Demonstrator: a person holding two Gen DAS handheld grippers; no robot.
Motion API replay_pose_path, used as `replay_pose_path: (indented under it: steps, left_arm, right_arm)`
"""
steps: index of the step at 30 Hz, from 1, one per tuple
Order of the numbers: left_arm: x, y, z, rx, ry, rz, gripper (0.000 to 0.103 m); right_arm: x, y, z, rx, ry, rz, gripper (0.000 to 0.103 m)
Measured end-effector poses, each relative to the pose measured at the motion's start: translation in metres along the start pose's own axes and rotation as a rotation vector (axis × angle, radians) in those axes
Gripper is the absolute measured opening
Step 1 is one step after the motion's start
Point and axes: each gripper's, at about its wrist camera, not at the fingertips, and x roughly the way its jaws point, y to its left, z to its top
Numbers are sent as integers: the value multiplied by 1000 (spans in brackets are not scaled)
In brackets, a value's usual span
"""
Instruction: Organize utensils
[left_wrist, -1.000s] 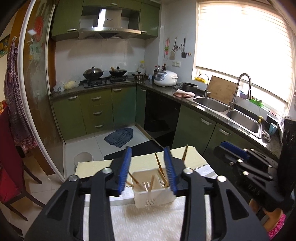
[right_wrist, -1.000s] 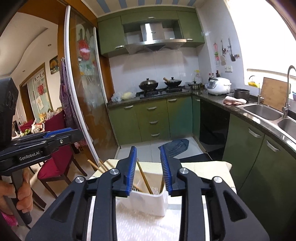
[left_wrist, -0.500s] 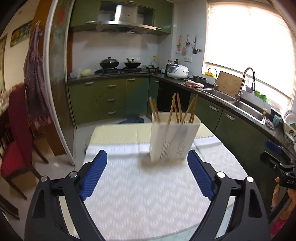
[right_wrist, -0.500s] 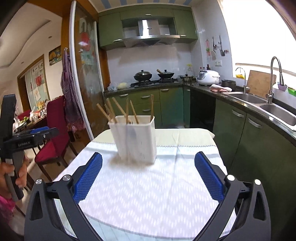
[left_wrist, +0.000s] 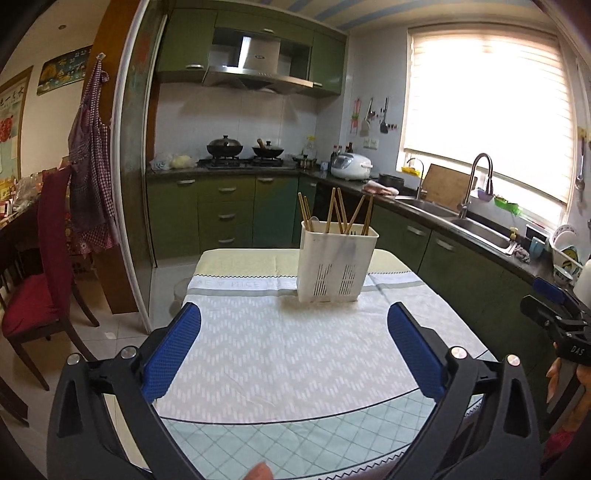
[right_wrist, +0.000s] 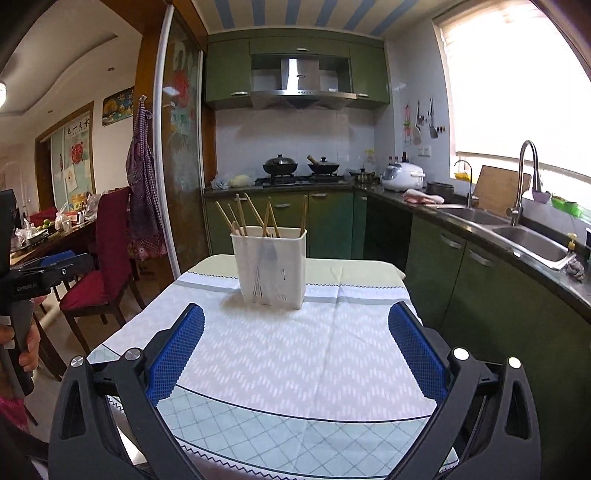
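Note:
A white plastic utensil holder stands upright on the table's far half, with several wooden chopsticks sticking up out of it. It also shows in the right wrist view with its chopsticks. My left gripper is open and empty, held low over the near table edge, well back from the holder. My right gripper is open and empty, equally far back. Each gripper shows at the edge of the other's view: the right one, the left one.
The table carries a white patterned cloth over a checked cover. A red chair stands to the left. Green cabinets and a counter with a sink run along the right. A stove with pots is at the back.
Both grippers have opened wide and pulled back from just above the holder to the near table edge. The holder now stands free with the chopsticks in it.

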Motion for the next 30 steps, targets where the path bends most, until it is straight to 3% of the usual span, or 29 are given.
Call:
replay_pose_path:
  steps: [6,30]
  left_arm:
    - [-2,-7,-7,55,15,26,96]
    - [7,-11,-10,41,28,3,96]
  right_arm:
    - [-6,9,10,-29,-15,-1,98]
    - [8,15,13,-35,21,3,98]
